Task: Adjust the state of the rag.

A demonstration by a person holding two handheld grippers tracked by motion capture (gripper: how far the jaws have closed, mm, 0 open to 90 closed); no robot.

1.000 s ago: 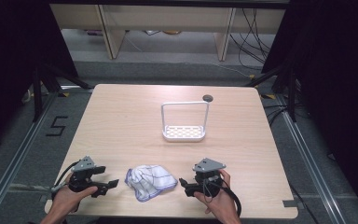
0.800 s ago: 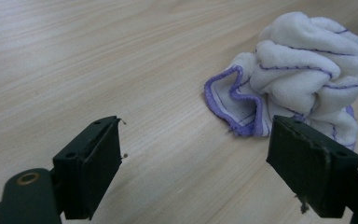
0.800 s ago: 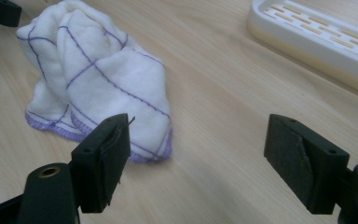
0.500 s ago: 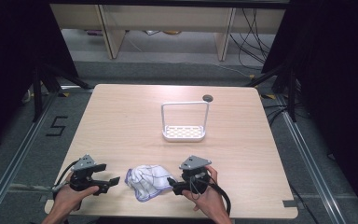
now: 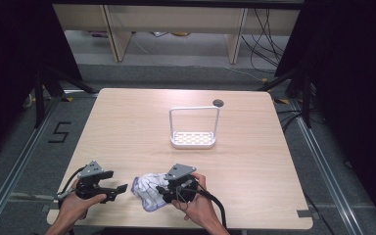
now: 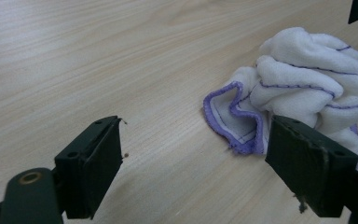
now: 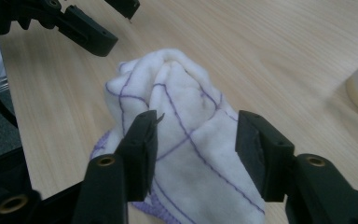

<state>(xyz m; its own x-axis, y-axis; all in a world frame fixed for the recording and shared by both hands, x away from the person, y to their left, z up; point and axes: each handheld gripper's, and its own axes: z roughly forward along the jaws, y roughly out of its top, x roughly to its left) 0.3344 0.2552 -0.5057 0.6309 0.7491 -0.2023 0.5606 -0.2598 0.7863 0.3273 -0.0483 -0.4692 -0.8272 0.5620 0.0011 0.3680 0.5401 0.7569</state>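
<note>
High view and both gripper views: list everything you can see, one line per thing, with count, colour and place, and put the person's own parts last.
cloth: one, white with purple edging and stitch lines, crumpled at the table's near edge between the two grippers.
rack: one, white, a perforated tray with an upright wire frame, standing past the table's middle.
table: one, light wood, with a dark round hole near its far edge.
shelving: pale wood, on the floor behind the table.
left gripper: one, black, jaws open, short of the cloth.
right gripper: one, black, jaws have just been closing around the cloth's bunched top; pads not clearly pressing.
hands: two, each holding one gripper, at the near edge.
</note>
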